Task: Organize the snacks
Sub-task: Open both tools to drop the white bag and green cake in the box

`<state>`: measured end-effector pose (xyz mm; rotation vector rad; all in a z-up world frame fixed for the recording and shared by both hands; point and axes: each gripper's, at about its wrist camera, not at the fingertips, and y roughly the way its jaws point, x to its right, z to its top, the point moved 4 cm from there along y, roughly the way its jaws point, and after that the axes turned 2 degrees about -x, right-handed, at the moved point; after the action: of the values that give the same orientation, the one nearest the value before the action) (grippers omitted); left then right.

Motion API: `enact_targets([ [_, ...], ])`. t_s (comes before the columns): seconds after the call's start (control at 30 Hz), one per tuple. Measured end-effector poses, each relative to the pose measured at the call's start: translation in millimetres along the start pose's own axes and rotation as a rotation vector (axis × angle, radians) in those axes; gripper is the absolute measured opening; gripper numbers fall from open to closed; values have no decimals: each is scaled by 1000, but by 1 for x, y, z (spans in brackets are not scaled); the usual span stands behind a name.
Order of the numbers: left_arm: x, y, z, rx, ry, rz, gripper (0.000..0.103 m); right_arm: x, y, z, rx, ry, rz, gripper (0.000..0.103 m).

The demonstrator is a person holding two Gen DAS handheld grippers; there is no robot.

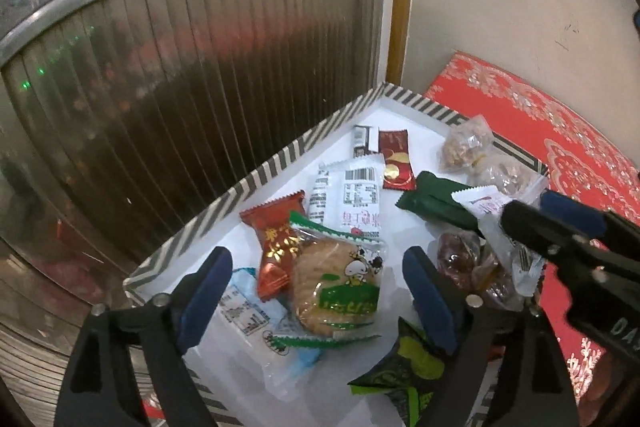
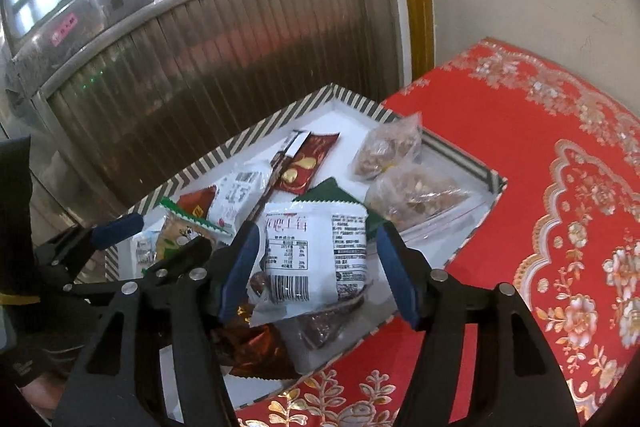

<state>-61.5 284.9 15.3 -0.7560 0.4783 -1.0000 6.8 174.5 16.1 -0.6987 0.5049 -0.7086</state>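
While both grippers hang over the striped tray (image 1: pixel 256 183), I see the left gripper (image 1: pixel 316 303) spread wide, empty, the biscuit pack (image 1: pixel 338 287) lying between its fingers, long axis 12 to 6. Right gripper (image 2: pixel 316 267) is half open around a white sachet (image 2: pixel 316 251); I cannot tell if the pads press it. It enters the left view from 3 o'clock. Left is nearer the biscuit. The sachet shows a barcode and nutrition table; its Chinese characters are unclear. Red cloth (image 2: pixel 520 167) lies at 3.
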Motion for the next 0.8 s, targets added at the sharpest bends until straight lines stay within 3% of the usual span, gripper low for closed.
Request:
enact_targets([
  [0.27,11,-17,-6,95,-9,-18,96,10,-35,-18,128,32,-122,62],
  [0.43,16,-28,-10,150,-2,-10,100,14,-46,-31,186,37,-209,69],
  [0.57,18,-34,-11,193,15,-6,103,19,-52,-38,204,65,-215,69],
  [0.8,18,-35,-16,182,28,-16,103,21,-51,-46,194,72,-207,69],
])
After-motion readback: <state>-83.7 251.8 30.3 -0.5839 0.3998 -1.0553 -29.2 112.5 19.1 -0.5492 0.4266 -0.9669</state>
